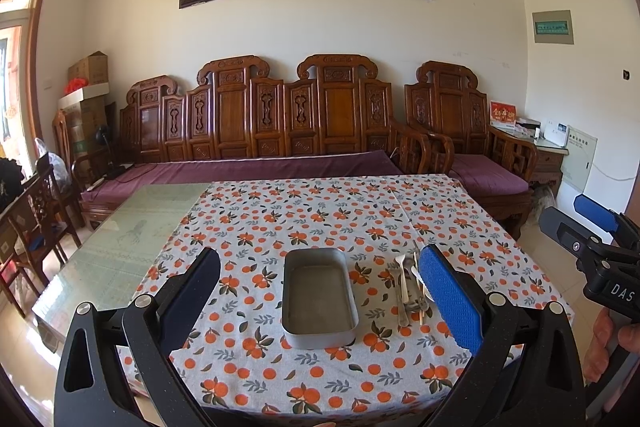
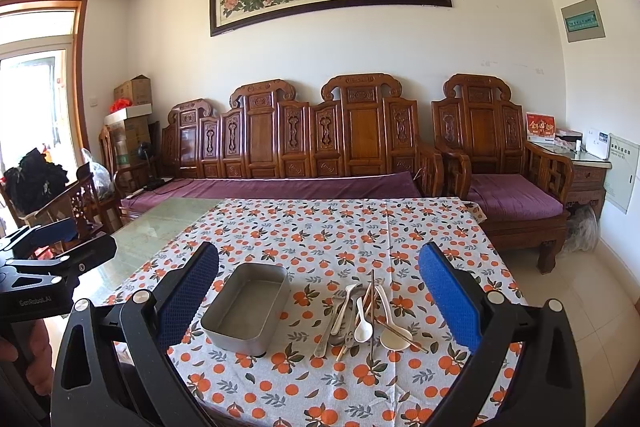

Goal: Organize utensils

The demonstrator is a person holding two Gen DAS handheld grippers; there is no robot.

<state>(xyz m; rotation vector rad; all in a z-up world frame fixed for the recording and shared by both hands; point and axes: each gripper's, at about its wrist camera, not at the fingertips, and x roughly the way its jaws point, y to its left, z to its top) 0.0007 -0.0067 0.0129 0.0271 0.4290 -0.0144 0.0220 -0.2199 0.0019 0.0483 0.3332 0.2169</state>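
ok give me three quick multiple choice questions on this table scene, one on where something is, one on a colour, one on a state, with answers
1. Where does the utensil pile lie relative to the metal tray?
A. inside it
B. on the cloth to its right
C. on the bare glass

2. What colour are the fruit prints on the tablecloth?
A. orange
B. purple
C. yellow

3. What state is the metal tray in?
A. full of spoons
B. covered by a lid
C. empty

Answers:
1. B, the spoons and chopsticks lie heaped on the cloth beside the tray's right wall.
2. A, orange fruit with grey-green leaves covers the cloth.
3. C, its bare floor shows in both views, and both the left gripper and right gripper are open and hold nothing.
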